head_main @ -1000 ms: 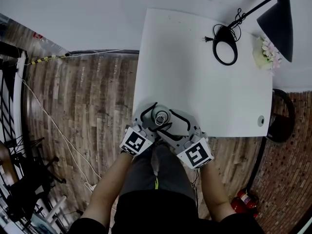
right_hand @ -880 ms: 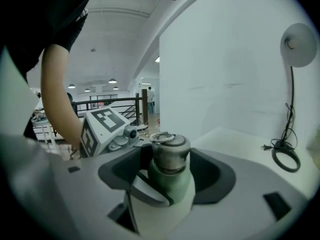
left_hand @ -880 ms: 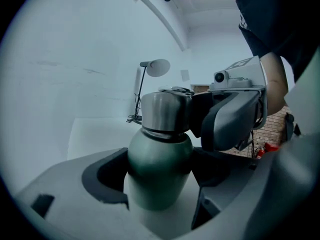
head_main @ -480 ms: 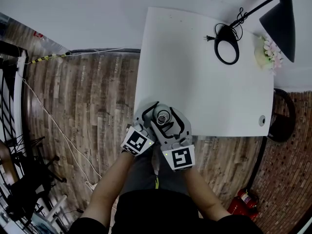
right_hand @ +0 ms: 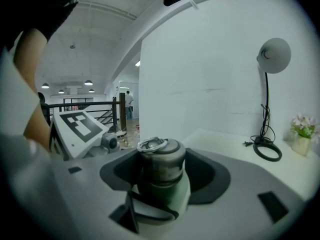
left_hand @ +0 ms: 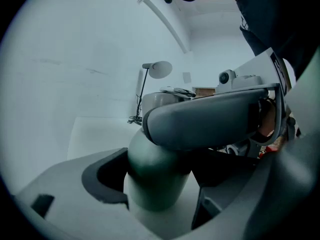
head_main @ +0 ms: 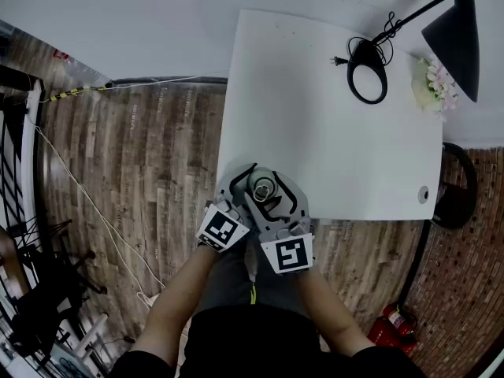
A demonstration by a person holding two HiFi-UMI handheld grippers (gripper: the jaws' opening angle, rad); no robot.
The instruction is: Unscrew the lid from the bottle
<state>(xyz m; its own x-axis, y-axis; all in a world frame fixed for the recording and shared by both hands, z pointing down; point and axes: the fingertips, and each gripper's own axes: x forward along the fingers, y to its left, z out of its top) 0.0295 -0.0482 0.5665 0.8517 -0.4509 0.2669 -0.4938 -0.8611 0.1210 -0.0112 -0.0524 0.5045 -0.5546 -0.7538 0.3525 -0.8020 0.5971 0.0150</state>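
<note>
A pale green bottle [left_hand: 157, 184] with a grey metal lid [right_hand: 161, 159] stands at the near left corner of the white table [head_main: 331, 132]. My left gripper [left_hand: 160, 194] is shut on the bottle's body, and its dark pad [left_hand: 102, 181] lies against the side. My right gripper [right_hand: 162, 176] reaches in higher, one jaw on each side of the lid. Its jaws have just been closing, and dark gaps still show on both sides of the lid. In the head view the lid [head_main: 261, 187] shows between both pairs of jaws.
A black lamp base [head_main: 367, 73] with its cord, a dark lampshade [head_main: 461, 30] and a small pot of flowers [head_main: 431, 85] stand at the table's far right. The bottle is close to the table's near edge, with wooden floor [head_main: 142, 172] to the left.
The right gripper has swung round the lid. Its marker cube moved left, from the bottle's right to nearly straight behind it. The left gripper and bottle stayed put.
</note>
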